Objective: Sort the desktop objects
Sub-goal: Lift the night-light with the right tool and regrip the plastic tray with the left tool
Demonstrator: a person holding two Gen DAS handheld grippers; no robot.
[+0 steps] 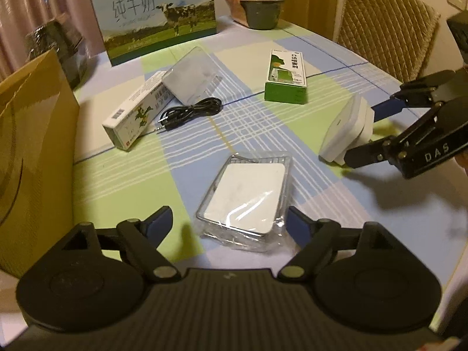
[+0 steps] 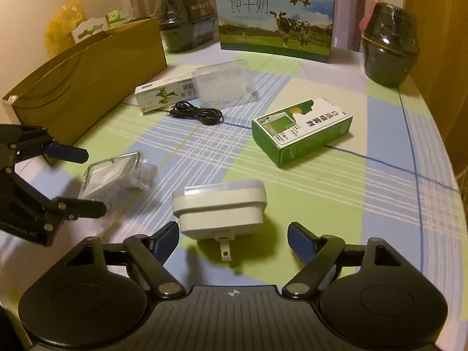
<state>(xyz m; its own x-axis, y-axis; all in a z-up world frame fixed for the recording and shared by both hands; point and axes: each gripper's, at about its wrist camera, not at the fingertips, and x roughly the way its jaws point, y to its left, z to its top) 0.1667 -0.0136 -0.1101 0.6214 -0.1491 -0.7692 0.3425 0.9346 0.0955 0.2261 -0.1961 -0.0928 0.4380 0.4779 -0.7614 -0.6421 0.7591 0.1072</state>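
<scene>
Here the white plug adapter (image 2: 219, 207) lies between the right gripper's (image 2: 233, 235) parted jaws, untouched.

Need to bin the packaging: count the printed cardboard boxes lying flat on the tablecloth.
2. The long white box lies far left, against the clear plastic case; the green box lies right of centre. None seems hidden.

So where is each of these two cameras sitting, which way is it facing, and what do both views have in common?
Left wrist view: sits on the left tool, looking forward and down over the plastic-wrapped white flat box; its own open fingers show, plus the right tool around the white plug-in adapter.
Right wrist view: sits on the right tool, facing the white plug-in adapter; its own open fingers show, and the left tool at left.
Shared: the checked tablecloth, green and white carton, coiled black cable, blue milk box with a cow.
</scene>
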